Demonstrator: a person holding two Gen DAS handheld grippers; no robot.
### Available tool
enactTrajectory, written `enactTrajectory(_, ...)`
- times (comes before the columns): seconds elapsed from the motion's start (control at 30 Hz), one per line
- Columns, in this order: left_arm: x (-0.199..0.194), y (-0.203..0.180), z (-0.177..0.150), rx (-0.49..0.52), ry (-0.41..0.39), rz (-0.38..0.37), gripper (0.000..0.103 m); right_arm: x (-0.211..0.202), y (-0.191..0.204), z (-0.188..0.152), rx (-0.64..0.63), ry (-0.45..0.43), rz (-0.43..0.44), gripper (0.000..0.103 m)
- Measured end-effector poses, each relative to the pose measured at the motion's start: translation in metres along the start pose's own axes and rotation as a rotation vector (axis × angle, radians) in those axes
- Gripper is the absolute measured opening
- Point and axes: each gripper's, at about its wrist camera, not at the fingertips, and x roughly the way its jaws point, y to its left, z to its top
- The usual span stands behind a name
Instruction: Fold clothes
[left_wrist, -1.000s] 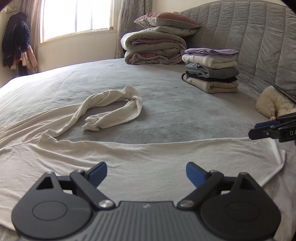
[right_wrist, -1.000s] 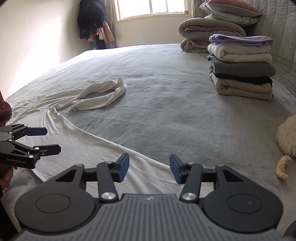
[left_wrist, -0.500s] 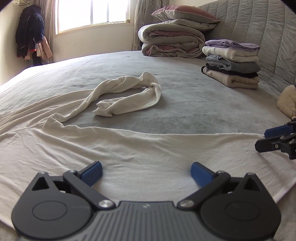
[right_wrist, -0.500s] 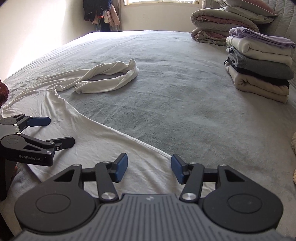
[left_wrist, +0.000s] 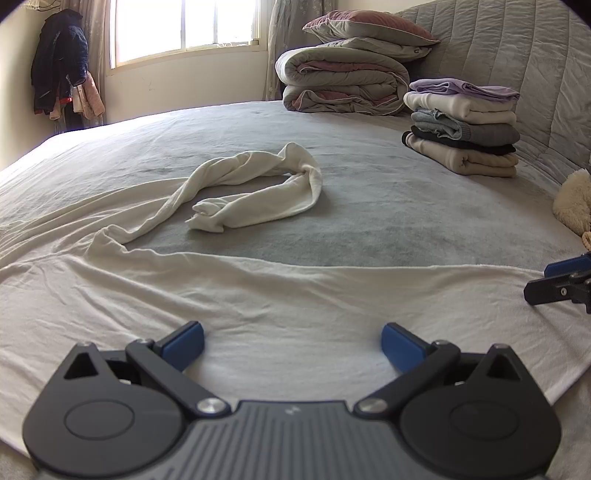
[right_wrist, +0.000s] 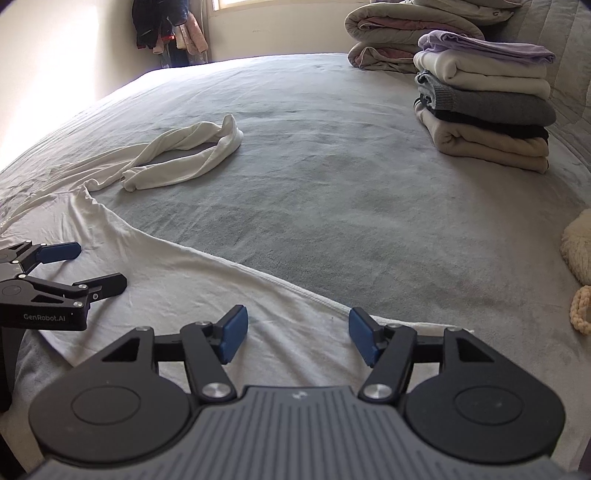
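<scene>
- We see the left tool (left_wrist: 291, 341) spread wide, nothing between its blue pads, poised just above the cream shirt (left_wrist: 258, 306).
- Our right tool (right_wrist: 297, 332) has just been opening; its pads stand apart over the shirt's hem with only cloth lying beneath.
- The shirt lies flat on the grey bed (right_wrist: 332, 166) directly under both tools, its twisted sleeve (left_wrist: 255, 188) curling ahead of the left tool.
- Well ahead and to the right of our tools sits a stack of folded clothes (left_wrist: 461, 125), with rolled quilts (left_wrist: 343, 85) beyond it.
</scene>
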Motion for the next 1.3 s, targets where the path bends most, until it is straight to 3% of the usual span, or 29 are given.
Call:
enactTrajectory(0.27,0.000,0.000,0.000,0.000,0.000,0.000,0.103,-0.014,0.005,-0.005,-0.046,-0.028,-0.001,0.067)
enactTrajectory(0.8,0.000,0.000,0.000,-0.001,0.000,0.001,0.103,-0.016,-0.008,0.002,0.051,-0.037,0.018,0.067)
enactTrajectory(1.3,0.000,-0.001,-0.001,0.004,0.001,0.006,0.103,0.011,0.012,0.027,0.106,-0.015,0.056,0.068)
